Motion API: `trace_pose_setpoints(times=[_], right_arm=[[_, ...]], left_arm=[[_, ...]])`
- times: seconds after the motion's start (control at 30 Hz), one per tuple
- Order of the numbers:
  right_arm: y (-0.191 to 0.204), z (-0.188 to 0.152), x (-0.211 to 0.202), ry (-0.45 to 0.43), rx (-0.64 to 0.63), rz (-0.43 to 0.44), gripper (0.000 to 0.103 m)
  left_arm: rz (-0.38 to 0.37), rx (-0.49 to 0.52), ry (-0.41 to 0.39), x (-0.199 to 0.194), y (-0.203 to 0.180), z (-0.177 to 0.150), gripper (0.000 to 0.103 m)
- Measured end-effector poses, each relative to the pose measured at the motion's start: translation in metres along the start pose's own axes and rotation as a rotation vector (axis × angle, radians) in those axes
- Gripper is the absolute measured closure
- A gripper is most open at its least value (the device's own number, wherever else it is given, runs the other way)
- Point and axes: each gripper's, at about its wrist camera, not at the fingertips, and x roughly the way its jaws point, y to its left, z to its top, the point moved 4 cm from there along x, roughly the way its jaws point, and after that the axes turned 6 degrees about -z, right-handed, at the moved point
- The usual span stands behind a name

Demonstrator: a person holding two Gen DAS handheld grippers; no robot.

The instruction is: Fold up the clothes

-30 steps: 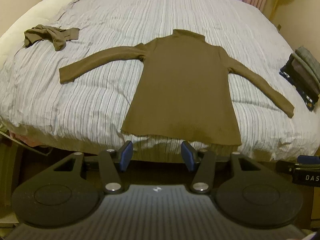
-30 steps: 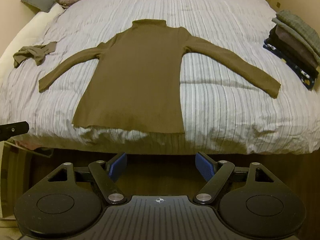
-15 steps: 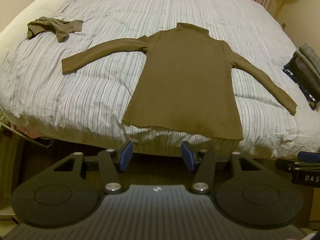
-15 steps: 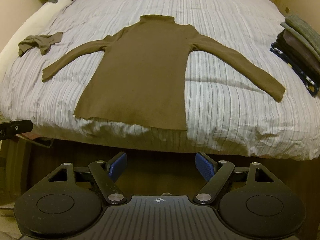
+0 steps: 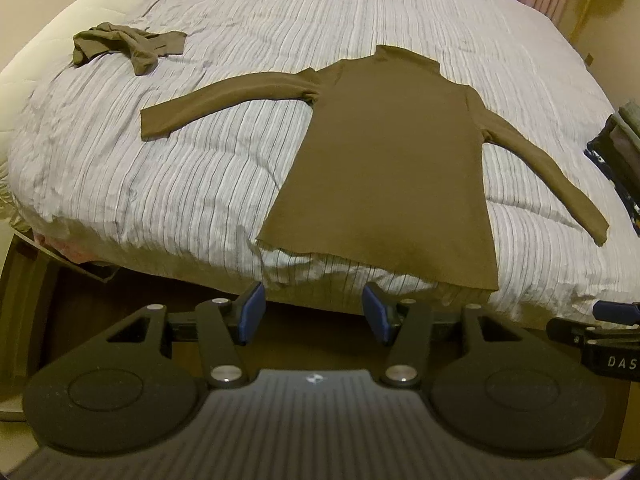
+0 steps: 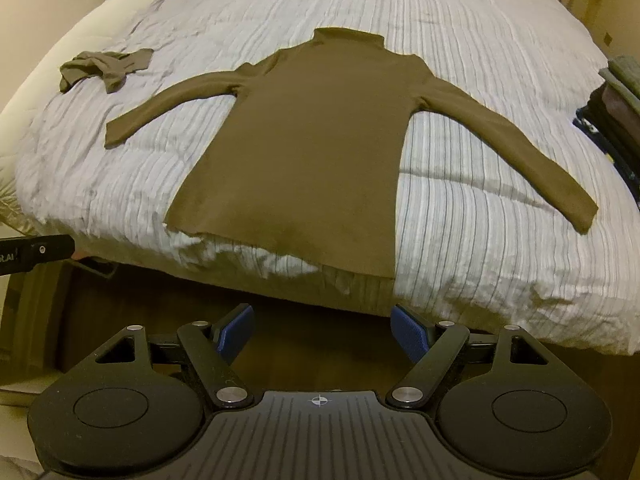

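Observation:
An olive-brown long-sleeved turtleneck (image 5: 392, 168) (image 6: 312, 152) lies flat on the striped grey bed cover (image 5: 168, 184) (image 6: 472, 208), collar away from me, both sleeves spread out, hem near the bed's front edge. My left gripper (image 5: 313, 312) hangs open just in front of the hem, nothing between its blue pads. My right gripper (image 6: 323, 332) is open wider, also short of the bed edge and empty. Part of the right gripper shows at the right edge of the left wrist view.
A crumpled olive garment (image 5: 124, 46) (image 6: 106, 66) lies at the far left of the bed. A stack of folded dark clothes (image 5: 624, 152) (image 6: 616, 116) sits at the right edge. A cream pillow (image 5: 68, 28) lies at the far left. Dark floor runs below the bed front.
Both views have tipped a little further down and rolled slightly, so the bed and turtleneck sit lower and larger in frame. Neither gripper's jaws changed, and the clothes have not moved.

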Motion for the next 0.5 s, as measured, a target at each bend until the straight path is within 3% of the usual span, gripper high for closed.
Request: trace_pose_setpoints(times=[0.5], right_arm=[[-0.035,0.019,-0.001,-0.036,0.071,-0.007,0.024]], left_arm=[[-0.044,0.073,-0.032,0.009,-0.040,0.025,0.052]])
